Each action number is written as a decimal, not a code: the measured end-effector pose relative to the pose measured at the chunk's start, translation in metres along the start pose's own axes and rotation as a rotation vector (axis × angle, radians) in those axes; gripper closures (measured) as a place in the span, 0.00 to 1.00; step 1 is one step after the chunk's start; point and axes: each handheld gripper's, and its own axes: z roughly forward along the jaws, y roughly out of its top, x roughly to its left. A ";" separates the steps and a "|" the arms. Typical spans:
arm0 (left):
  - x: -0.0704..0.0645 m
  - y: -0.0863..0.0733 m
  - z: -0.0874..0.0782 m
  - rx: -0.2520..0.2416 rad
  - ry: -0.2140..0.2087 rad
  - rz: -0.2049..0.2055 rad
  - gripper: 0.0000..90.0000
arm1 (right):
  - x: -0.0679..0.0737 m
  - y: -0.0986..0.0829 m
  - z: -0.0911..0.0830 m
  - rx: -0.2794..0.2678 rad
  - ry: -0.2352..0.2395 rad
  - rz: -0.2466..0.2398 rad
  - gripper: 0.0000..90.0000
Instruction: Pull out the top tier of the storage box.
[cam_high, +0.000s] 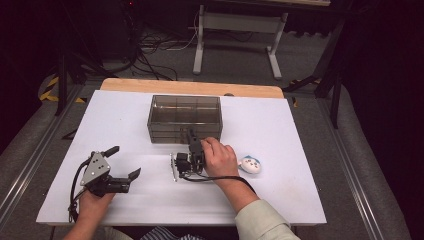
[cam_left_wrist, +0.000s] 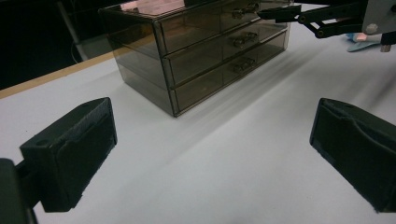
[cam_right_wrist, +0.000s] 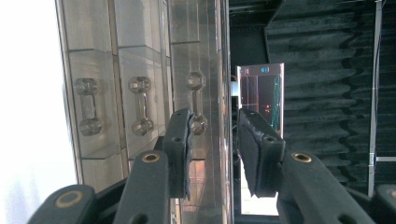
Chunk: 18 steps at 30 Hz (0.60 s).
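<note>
- Lower left of the high view: the left gripper (cam_high: 125, 162) rests low over the white table (cam_high: 120, 125), held by the left hand (cam_high: 92, 200) from below, wrist bent, jaws spread wide and empty.
- Centre, upper half: a smoky clear drawer box (cam_high: 185, 118) stands on the table.
- Just below it: the right gripper (cam_high: 192, 134) reaches up to the box front, the right hand (cam_high: 219, 159) curled over it. Its jaws sit partly apart, beside the top drawer handle (cam_right_wrist: 197, 100), not clamped.
- Right of that hand: a small white and blue toy (cam_high: 250, 164).
</note>
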 end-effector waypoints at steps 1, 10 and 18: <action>0.000 0.000 0.000 0.000 0.000 0.000 0.02 | 0.000 0.000 0.000 0.000 0.000 0.000 0.75; 0.000 0.000 0.000 -0.001 -0.001 0.000 0.02 | 0.005 -0.001 0.006 0.015 0.001 -0.015 0.82; 0.000 0.000 0.000 -0.001 -0.002 0.000 0.02 | 0.006 -0.002 0.010 0.029 0.005 -0.019 0.85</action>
